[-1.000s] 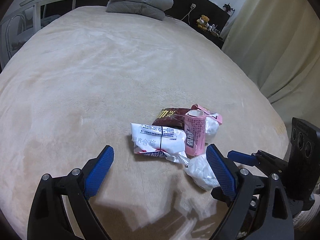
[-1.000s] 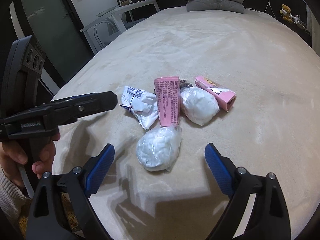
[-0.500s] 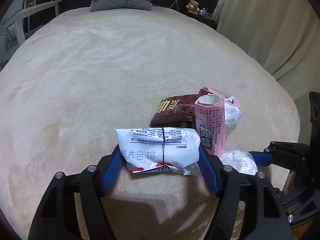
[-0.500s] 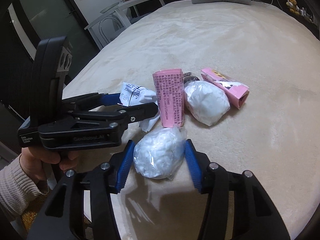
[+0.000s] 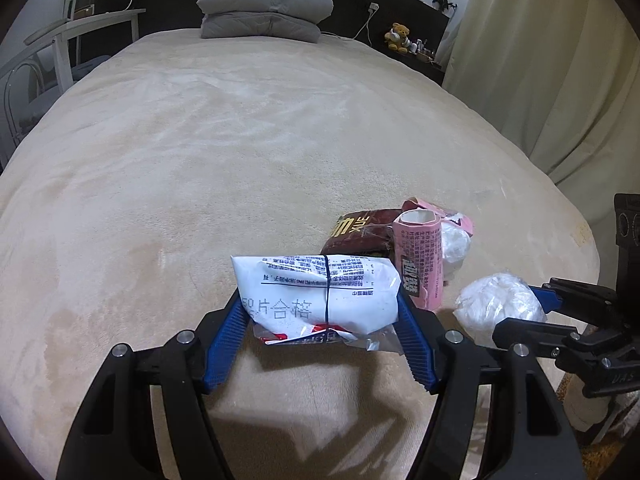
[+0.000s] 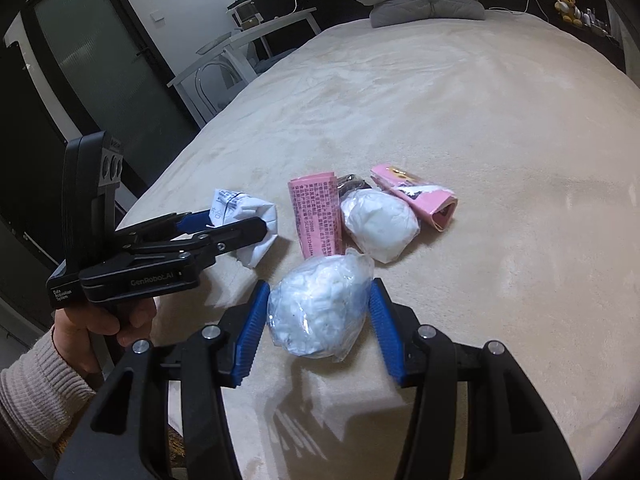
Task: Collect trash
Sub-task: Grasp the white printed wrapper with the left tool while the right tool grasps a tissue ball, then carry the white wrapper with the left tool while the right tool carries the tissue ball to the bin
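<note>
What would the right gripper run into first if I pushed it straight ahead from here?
Gripping a clear bag of white scraps, the right gripper would probably push it into the pink wrapper and the white wad just beyond; depth is hard to judge.

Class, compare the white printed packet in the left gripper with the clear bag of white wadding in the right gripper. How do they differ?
The white printed packet is flat and oblong with blue text; the clear bag of white wadding is a rounded, unprinted lump. The packet is opaque; the bag shows its contents. Both are clamped between blue pads, in the left gripper and right gripper.
</note>
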`<move>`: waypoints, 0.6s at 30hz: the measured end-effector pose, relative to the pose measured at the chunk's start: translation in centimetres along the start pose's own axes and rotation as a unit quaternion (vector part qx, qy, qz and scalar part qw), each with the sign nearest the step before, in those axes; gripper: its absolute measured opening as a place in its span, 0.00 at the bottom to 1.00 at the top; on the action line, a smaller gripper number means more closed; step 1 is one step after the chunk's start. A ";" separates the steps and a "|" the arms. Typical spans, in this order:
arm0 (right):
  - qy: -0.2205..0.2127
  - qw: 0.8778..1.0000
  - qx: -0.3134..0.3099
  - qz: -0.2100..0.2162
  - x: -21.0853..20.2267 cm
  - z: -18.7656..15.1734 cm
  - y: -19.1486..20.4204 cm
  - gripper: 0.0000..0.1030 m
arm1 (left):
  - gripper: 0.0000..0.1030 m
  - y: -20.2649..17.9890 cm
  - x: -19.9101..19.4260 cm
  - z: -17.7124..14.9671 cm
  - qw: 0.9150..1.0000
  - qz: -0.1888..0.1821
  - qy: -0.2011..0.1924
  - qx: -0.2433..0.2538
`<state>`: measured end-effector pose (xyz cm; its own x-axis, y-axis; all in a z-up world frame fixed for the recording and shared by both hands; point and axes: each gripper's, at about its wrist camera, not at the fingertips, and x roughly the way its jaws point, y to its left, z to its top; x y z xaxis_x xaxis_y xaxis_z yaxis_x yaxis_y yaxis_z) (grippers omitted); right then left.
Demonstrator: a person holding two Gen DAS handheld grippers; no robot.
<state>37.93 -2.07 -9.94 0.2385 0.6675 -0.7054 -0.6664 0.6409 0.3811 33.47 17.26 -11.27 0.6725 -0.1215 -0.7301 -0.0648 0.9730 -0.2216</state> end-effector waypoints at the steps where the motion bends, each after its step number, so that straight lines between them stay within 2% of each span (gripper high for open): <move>1: -0.004 1.000 0.000 0.000 -0.2 0.0 -0.1 0.50 | 0.66 0.0 -0.4 -0.2 1.000 -0.001 -0.002 -0.005; 6: -0.025 1.000 0.004 -0.005 -1.6 -0.1 -0.5 0.50 | 0.66 -1.0 -2.0 -1.5 0.999 -0.010 -0.007 -0.030; 13: -0.036 0.999 0.009 -0.021 -3.1 -0.9 -0.8 0.50 | 0.66 -3.0 -3.0 -3.4 0.999 -0.011 -0.015 -0.038; 18: -0.048 0.998 0.009 -0.030 -4.7 -1.6 -0.6 0.50 | 0.66 -4.5 -4.1 -4.7 0.999 0.006 -0.026 -0.020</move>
<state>36.06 -6.17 -7.84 0.3448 0.6608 -0.6667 -0.6360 0.6868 0.3518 27.57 12.44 -10.30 0.7092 -0.0983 -0.6981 -0.1022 0.9654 -0.2398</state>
